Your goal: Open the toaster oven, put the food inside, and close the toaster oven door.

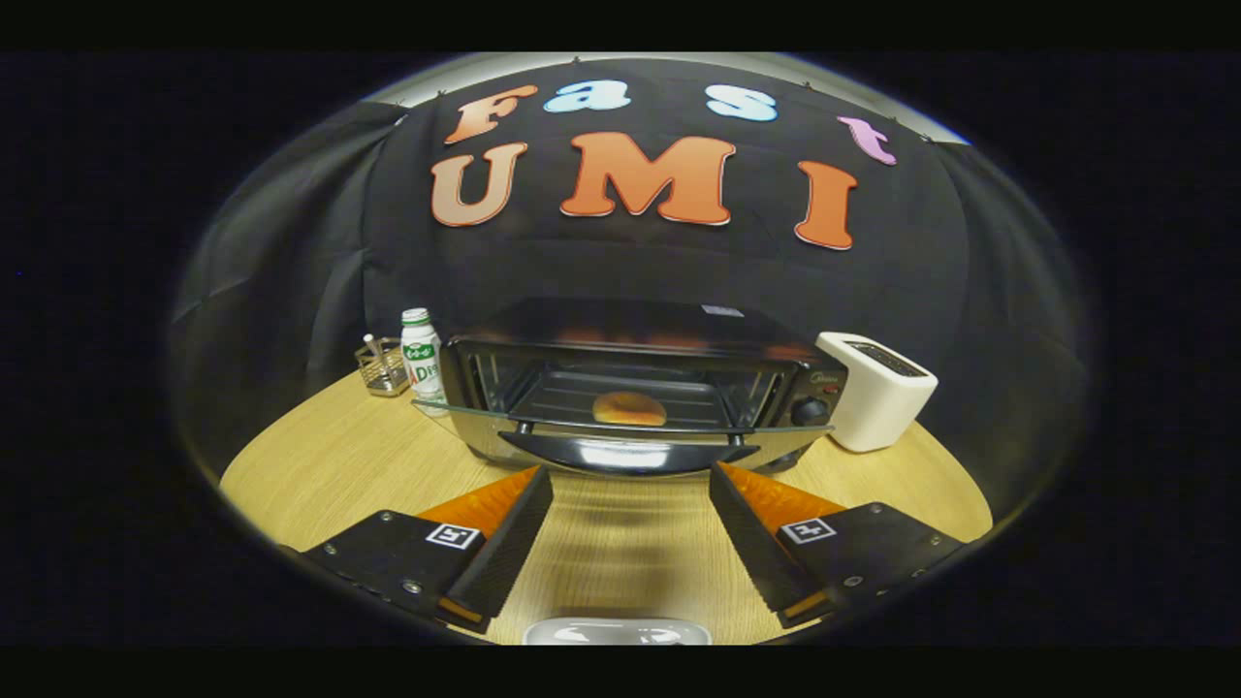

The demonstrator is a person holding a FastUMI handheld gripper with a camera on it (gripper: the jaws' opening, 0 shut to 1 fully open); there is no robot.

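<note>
The gripper (630, 485) is level, fingers spread wide and empty, just short of the toaster oven's (640, 388) lowered door (620, 448); a bun (629, 408) lies inside.

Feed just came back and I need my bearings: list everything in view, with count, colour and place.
toaster oven: one, black and silver, middle of the table, door folded down open
bun: one, golden brown, on the rack inside the oven
bottle: one, white with green cap, left of the oven
wire basket: one, metal, left of the bottle
toaster: one, white, right of the oven
table: one, light wood
tray: one, pale, between the fingers, nearest the camera
gripper: one, fingers open, holding nothing, short of the oven door
</note>
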